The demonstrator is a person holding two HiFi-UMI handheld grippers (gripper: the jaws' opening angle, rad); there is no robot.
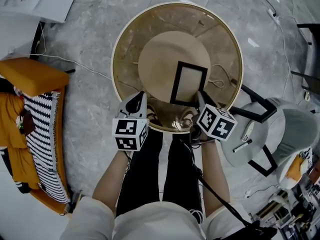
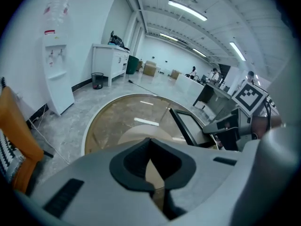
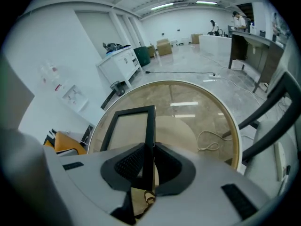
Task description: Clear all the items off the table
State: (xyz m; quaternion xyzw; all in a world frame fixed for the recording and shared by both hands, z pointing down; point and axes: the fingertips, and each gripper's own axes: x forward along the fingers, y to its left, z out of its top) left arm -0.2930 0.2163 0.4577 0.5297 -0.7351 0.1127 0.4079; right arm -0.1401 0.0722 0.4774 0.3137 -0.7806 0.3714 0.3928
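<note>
1. My right gripper was clamped on the black frame. In the right gripper view its pads pressed both sides of the frame's thin edge.
2. The frame stood nearly upright over the near half of the round glass table, with its face turned to my left. I could not tell whether its lower edge touched the glass.
3. My left gripper was closed and empty. In the left gripper view its jaw tips met with nothing between them.
4. The left gripper was over the near rim, to the left of the frame and apart from it.
5. A thin cord lay looped to the right of the frame. I could not tell whether it lay on the glass or under it.
6. A grey chair stood by the table on my right.
</note>
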